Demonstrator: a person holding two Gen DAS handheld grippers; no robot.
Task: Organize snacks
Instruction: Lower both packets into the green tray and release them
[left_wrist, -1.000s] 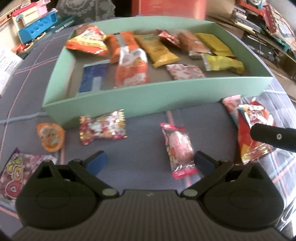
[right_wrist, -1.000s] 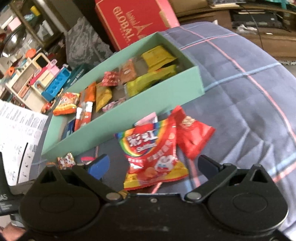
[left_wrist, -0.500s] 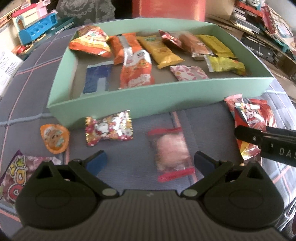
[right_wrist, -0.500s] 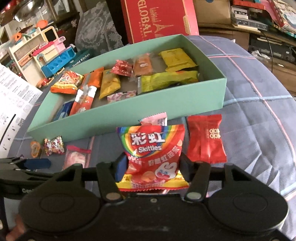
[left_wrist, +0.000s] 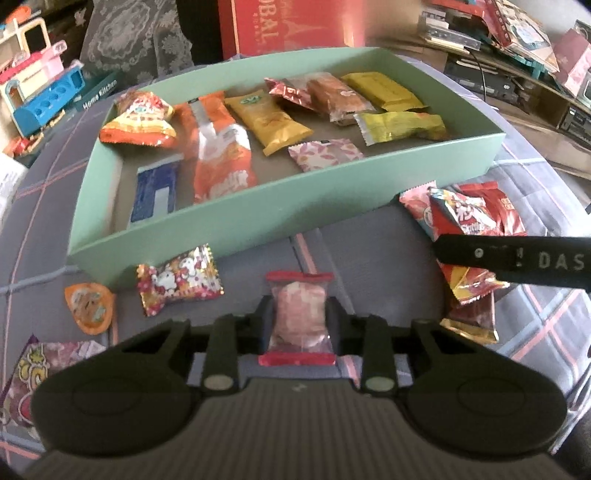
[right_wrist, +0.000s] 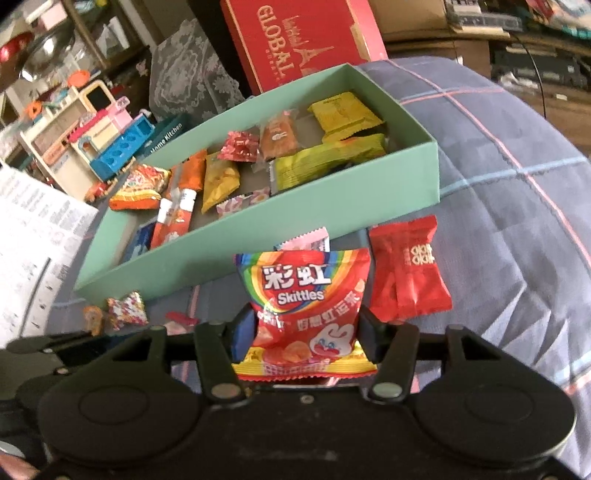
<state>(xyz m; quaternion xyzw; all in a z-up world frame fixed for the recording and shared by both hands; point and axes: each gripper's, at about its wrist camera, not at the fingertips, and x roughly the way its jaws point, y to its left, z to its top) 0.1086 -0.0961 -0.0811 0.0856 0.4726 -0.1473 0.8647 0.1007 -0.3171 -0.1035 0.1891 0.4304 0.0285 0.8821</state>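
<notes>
Since the earlier frame, one pink candy packet (left_wrist: 299, 317) has been clamped by the left hand-held gripper (left_wrist: 298, 320); one Skittles bag (right_wrist: 303, 314) is gripped by the right hand-held gripper (right_wrist: 302, 334), one red packet (right_wrist: 406, 273) just beside it.

Red "GLOBAL" carton (right_wrist: 299, 40), toy kitchen set (right_wrist: 92, 144), printed paper sheet (right_wrist: 33, 236), grey plaid cloth (right_wrist: 517, 192)

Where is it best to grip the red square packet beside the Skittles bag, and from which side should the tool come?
Probably across the red square packet at its puffed middle, from above, closing on its two long side edges. It lies flat on the cloth, its left edge close against the Skittles bag, so the right side is freer.
</notes>
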